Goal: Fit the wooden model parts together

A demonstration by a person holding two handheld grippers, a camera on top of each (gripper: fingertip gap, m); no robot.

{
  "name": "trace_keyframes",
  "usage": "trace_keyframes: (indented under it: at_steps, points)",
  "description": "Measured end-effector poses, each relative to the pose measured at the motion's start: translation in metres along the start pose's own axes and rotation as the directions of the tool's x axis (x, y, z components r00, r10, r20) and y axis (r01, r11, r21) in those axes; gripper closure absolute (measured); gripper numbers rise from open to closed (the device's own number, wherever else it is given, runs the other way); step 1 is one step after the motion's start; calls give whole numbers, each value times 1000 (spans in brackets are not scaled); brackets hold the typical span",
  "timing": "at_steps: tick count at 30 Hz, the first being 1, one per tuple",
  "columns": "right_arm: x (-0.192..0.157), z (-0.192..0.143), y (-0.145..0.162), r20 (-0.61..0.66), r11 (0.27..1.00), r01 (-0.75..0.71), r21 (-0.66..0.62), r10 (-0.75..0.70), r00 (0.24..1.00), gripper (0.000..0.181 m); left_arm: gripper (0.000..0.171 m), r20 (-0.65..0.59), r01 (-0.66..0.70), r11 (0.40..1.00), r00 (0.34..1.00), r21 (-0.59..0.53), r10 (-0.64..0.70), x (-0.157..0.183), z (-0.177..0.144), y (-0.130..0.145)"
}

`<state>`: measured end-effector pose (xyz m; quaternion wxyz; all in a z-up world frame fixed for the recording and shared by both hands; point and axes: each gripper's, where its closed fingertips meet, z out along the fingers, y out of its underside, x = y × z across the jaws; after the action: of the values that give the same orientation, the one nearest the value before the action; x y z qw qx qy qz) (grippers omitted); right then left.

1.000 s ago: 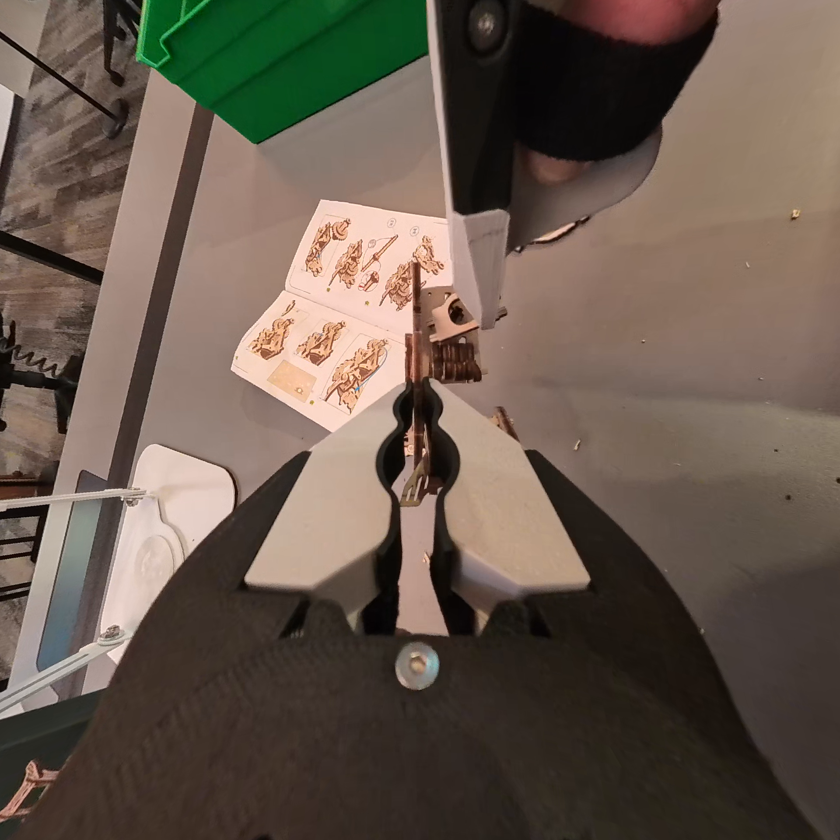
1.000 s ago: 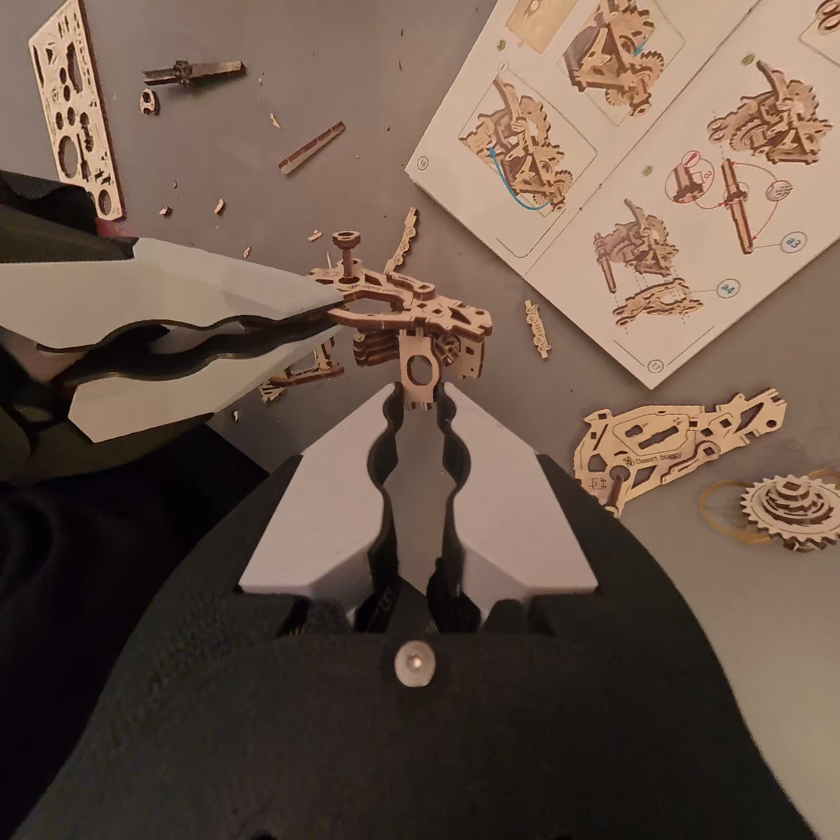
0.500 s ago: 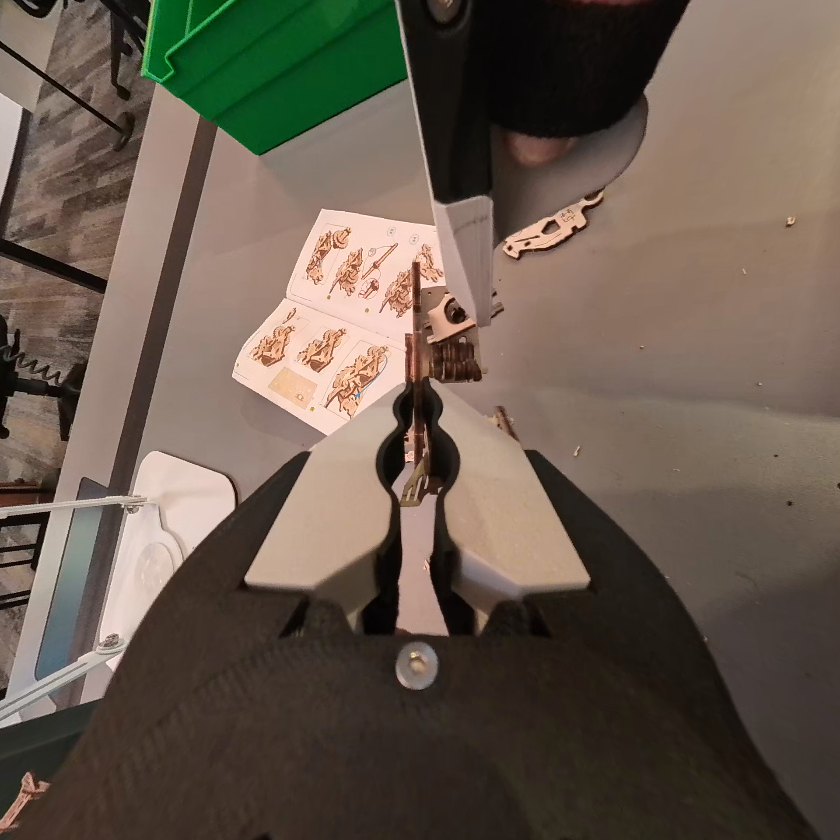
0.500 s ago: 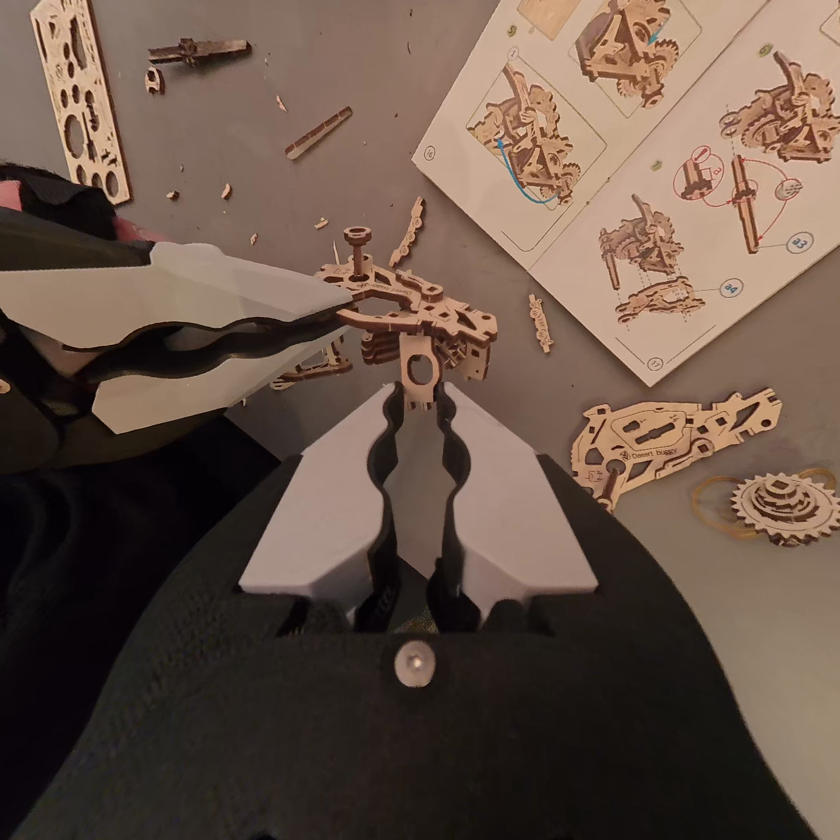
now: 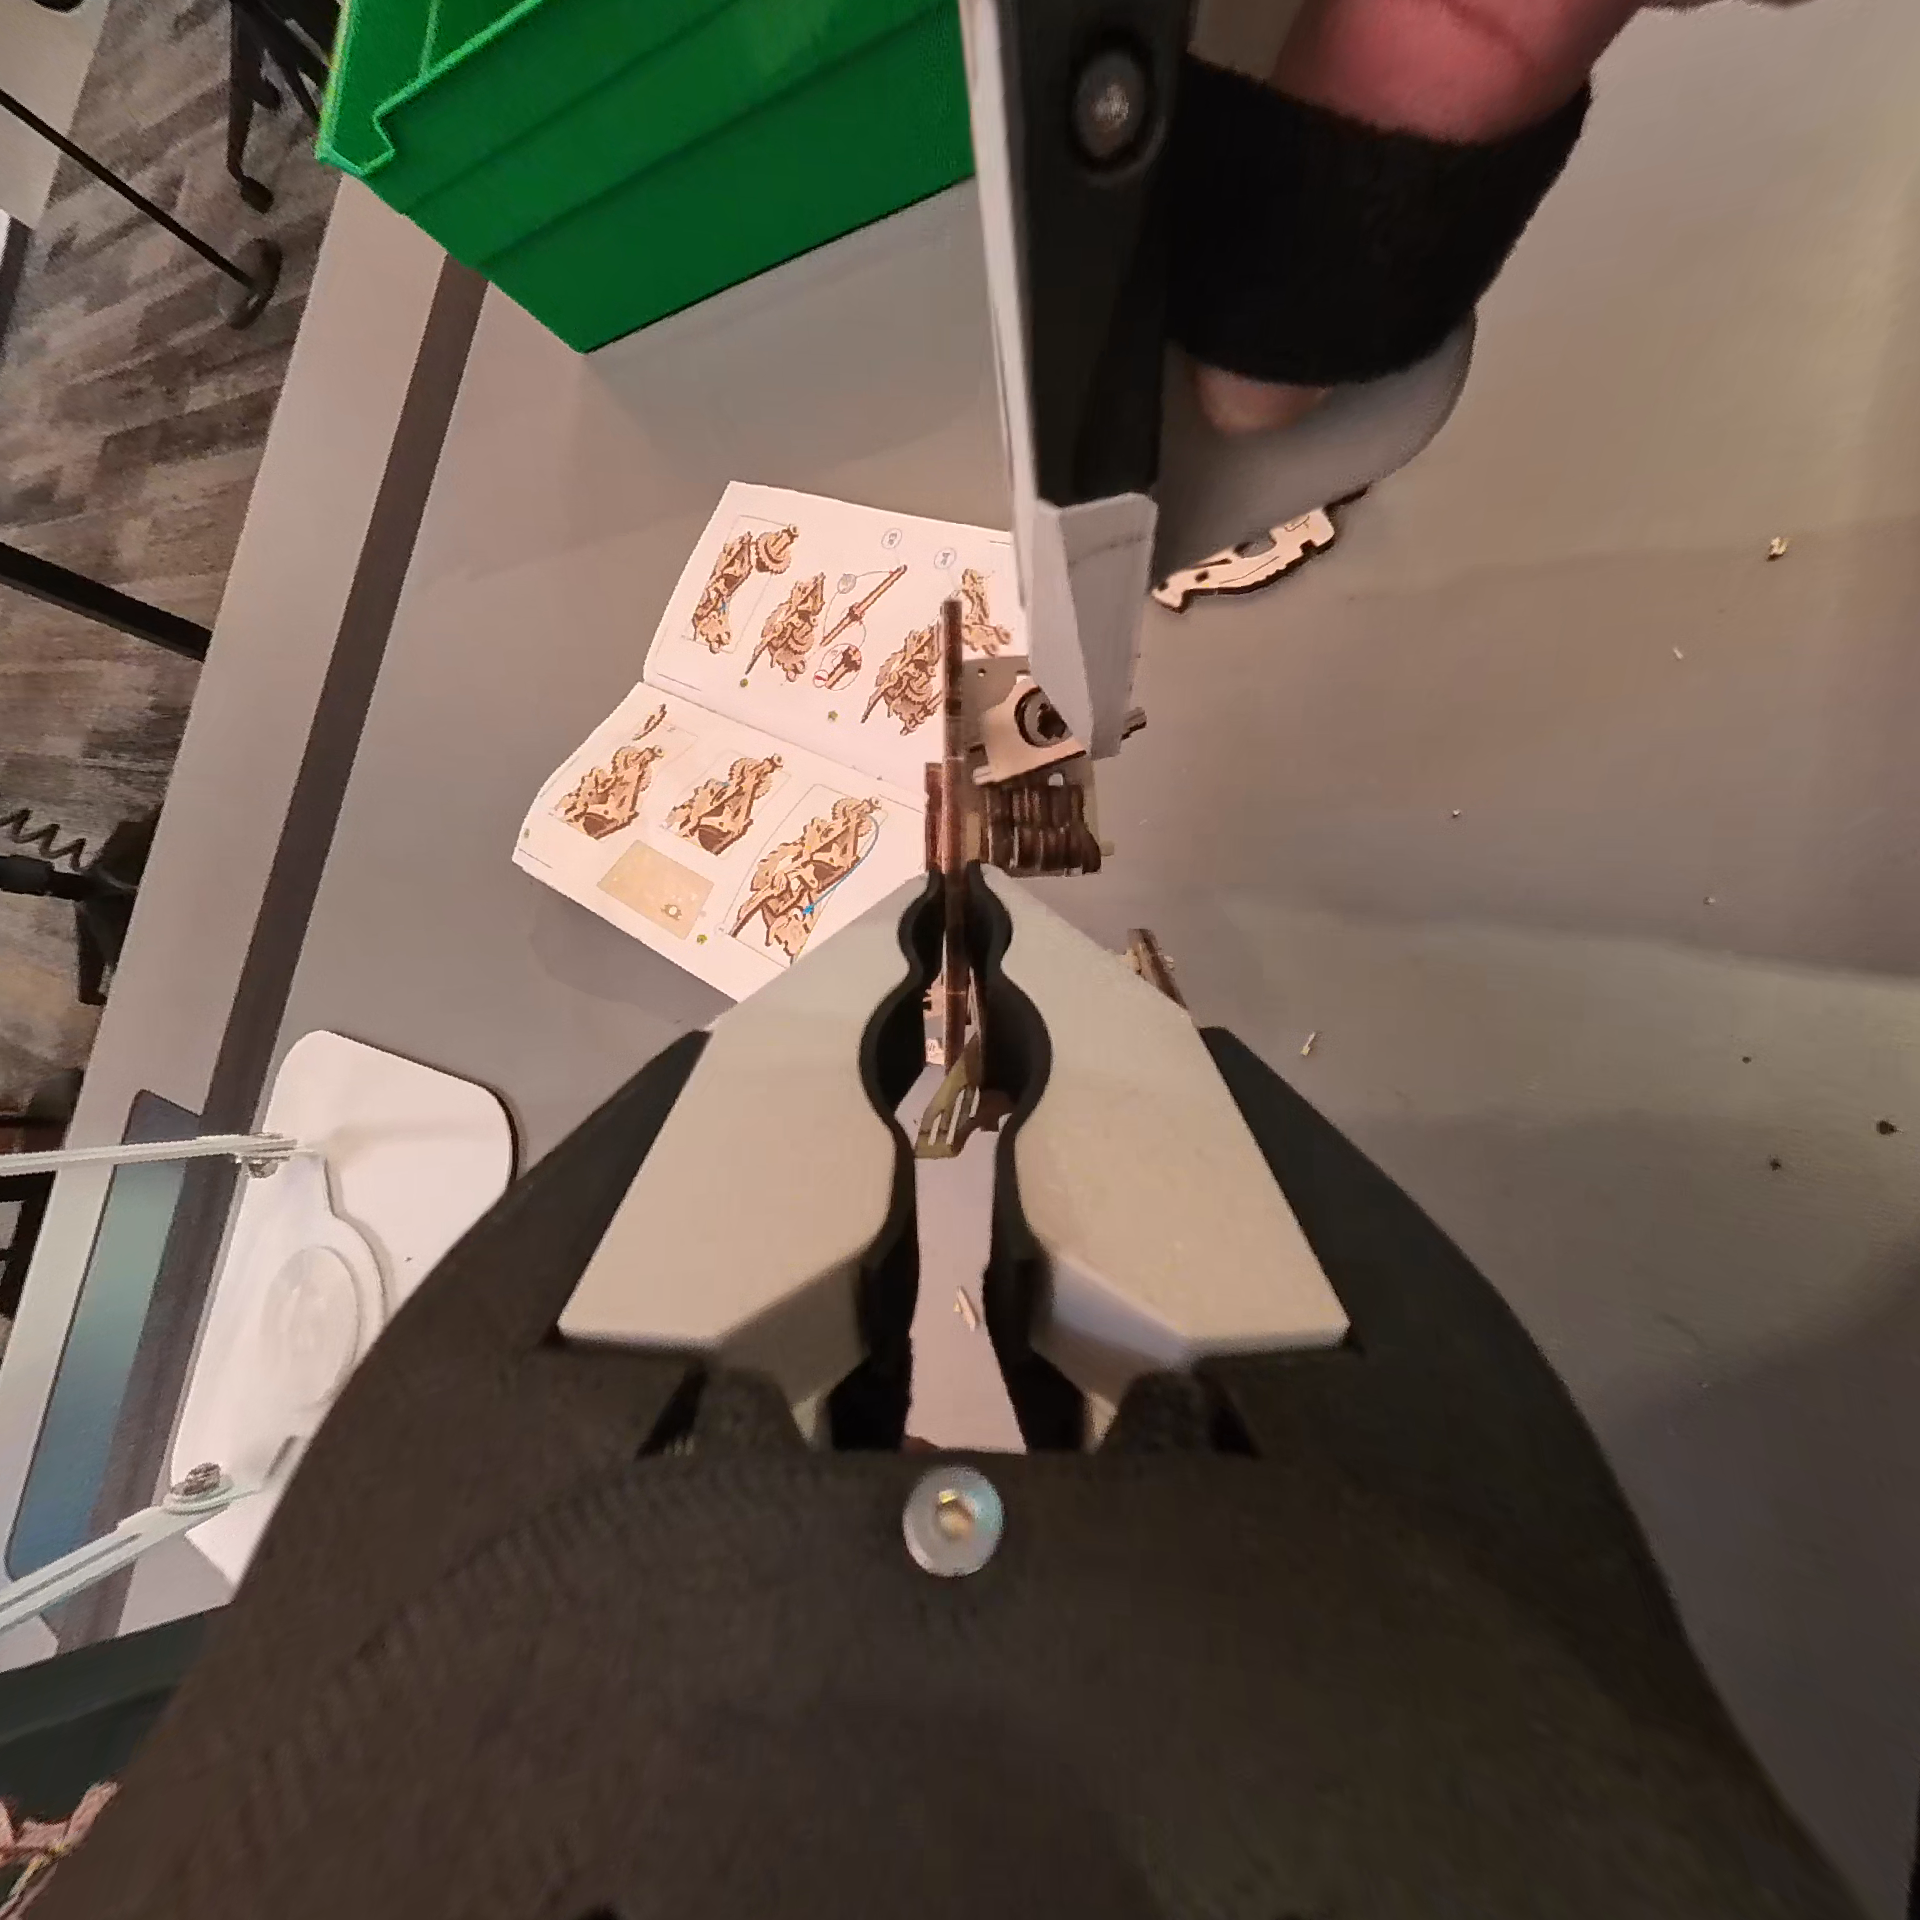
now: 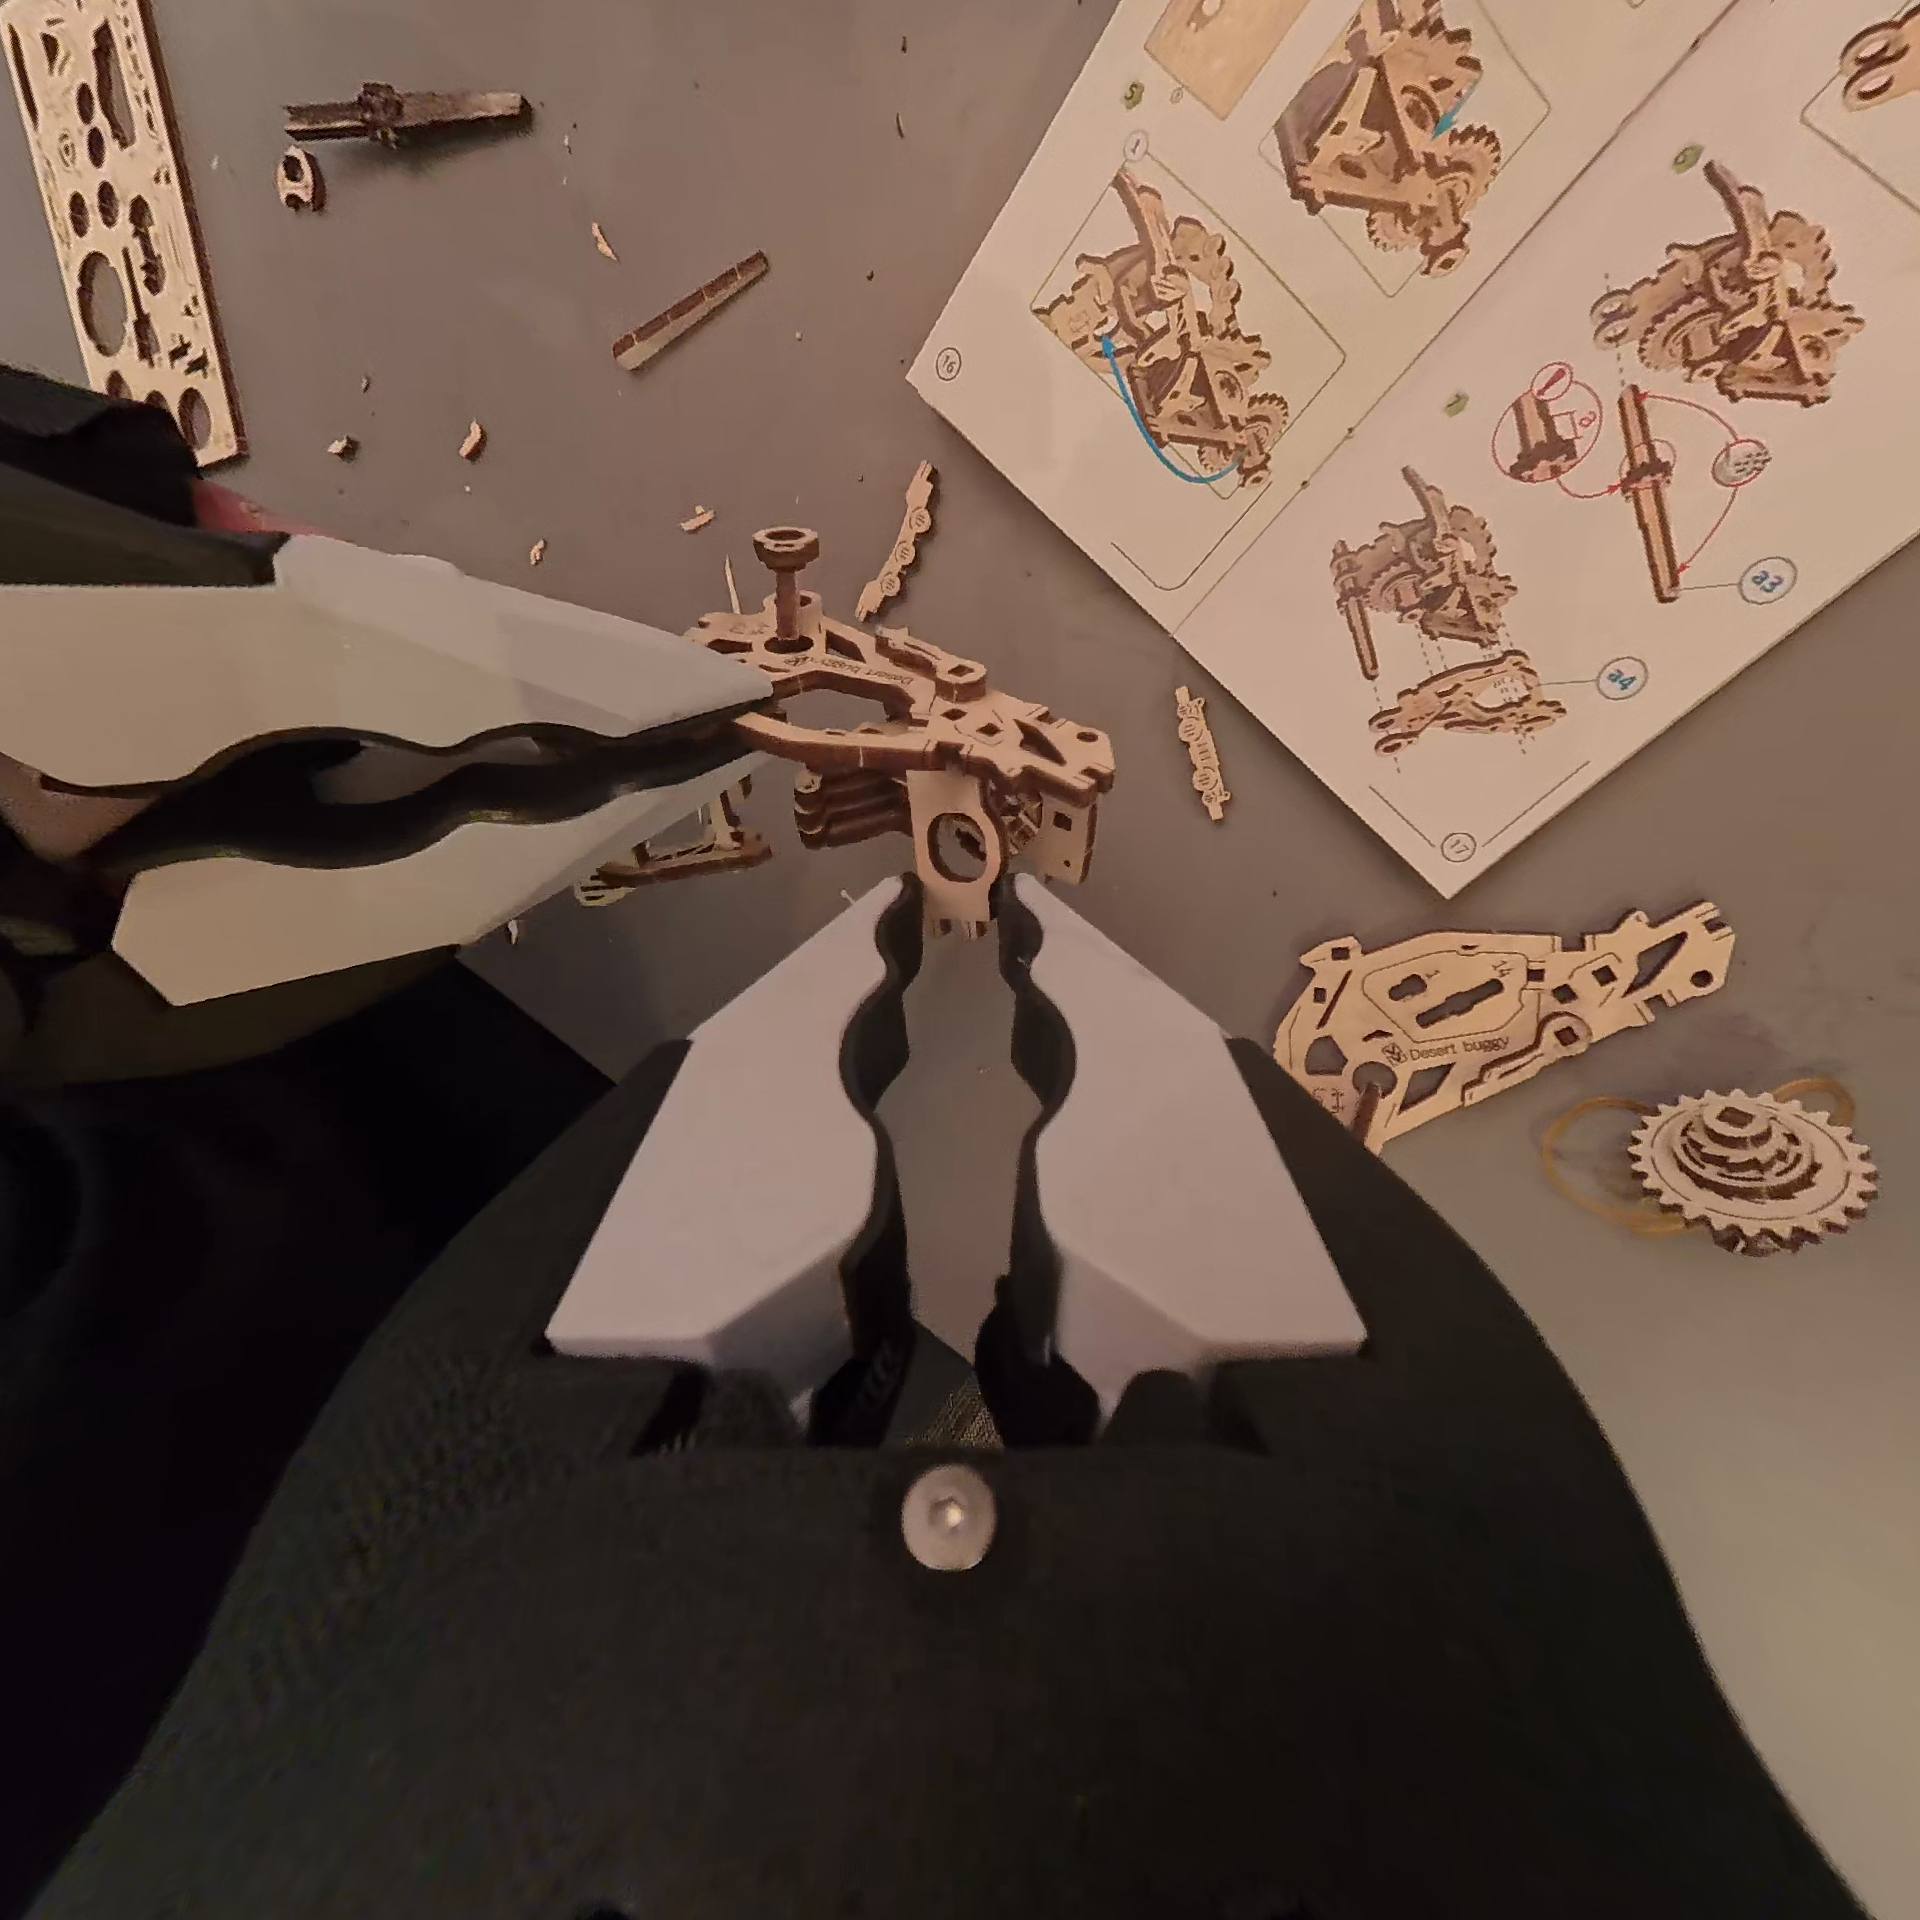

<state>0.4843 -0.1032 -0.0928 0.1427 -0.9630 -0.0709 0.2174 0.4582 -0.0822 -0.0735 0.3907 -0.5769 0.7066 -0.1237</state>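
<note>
Left gripper [image 5: 954,883] clamped, right gripper [image 6: 958,896] pinching.

Hobby or lab workstation: grey desk [image 5: 1558,935] strewn with wood chips, instruction sheet [image 6: 1455,416] on it, green bin [image 5: 665,156] behind the sheet.

Two grippers [image 6: 956,899] [image 5: 954,883], one instruction sheet [image 6: 1455,436], one gear [image 6: 1751,1169], one green bin [image 5: 665,145].

Dim, warm indoor light on the grey matte worktop [image 5: 1558,935], no glare. Soft shadows pool beneath the bright green plastic bin [image 5: 665,156]. The centre's sharp; wide-angle bending curves the edges, and the nearest black hand-held gripper body blurs.
</note>
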Motion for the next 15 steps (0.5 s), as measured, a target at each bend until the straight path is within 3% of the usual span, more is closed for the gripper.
trace_keyframes:
  at_steps: [15]
  points:
    - [3, 0, -3, -93, 987, 123, 103, -113, 989, 170, 171, -94, 123, 992, 988, 15, -121, -1, 1, 1]
